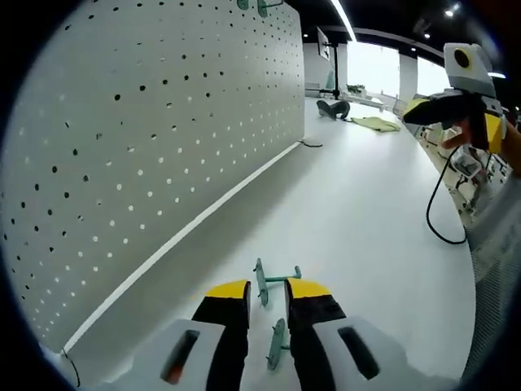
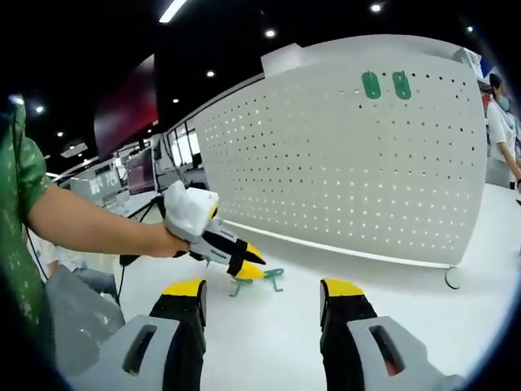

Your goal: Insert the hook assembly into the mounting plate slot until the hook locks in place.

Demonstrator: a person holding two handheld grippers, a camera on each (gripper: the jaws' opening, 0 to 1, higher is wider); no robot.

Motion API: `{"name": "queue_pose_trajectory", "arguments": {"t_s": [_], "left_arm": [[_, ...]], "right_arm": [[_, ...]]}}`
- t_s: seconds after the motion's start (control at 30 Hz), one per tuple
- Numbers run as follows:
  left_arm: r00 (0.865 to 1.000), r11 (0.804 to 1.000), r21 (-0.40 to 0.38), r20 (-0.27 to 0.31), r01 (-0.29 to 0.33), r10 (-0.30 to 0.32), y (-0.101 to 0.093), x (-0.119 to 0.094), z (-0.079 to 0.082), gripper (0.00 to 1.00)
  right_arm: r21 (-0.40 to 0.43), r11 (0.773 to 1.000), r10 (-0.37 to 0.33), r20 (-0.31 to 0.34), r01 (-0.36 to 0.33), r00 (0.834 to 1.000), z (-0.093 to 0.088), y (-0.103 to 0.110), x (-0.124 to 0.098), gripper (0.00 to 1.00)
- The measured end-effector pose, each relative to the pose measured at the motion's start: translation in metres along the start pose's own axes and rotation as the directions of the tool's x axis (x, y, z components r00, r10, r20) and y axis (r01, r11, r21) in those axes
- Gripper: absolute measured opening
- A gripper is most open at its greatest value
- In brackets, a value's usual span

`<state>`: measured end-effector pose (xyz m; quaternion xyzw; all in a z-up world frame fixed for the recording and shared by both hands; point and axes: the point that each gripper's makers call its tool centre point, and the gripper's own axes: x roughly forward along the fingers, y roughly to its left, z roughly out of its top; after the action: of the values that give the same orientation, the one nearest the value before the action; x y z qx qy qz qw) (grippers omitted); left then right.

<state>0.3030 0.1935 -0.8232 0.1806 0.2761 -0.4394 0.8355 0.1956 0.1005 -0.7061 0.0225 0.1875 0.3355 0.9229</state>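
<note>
On the white worktop (image 1: 358, 212), my left gripper (image 1: 267, 295) straddles the green hook (image 1: 273, 281).
Its jaws sit parted around it, unclenched; my right gripper (image 2: 262, 295) hangs released before the pegboard (image 2: 350, 171), two green plates (image 2: 384, 85) on top.

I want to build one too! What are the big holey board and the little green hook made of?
The pegboard looks like painted metal, maybe plastic: flat, matte, pale grey, with neat rows of punched holes. The green hook looks like thin coated wire with flat plastic-looking ends; its smooth teal skin suggests that, but I can't be sure.
</note>
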Motion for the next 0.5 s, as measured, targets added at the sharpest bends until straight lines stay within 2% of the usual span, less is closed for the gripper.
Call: {"name": "queue_pose_trajectory", "arguments": {"t_s": [0.5], "left_arm": [[0.998, 0.999, 0.044, -0.052, -0.027, 0.030, 0.0034, 0.0047, -0.0084, 0.08]], "right_arm": [[0.013, 1.000, -0.005, 0.007, 0.005, 1.000, -0.0009, -0.0033, 0.0003, 0.56]]}}
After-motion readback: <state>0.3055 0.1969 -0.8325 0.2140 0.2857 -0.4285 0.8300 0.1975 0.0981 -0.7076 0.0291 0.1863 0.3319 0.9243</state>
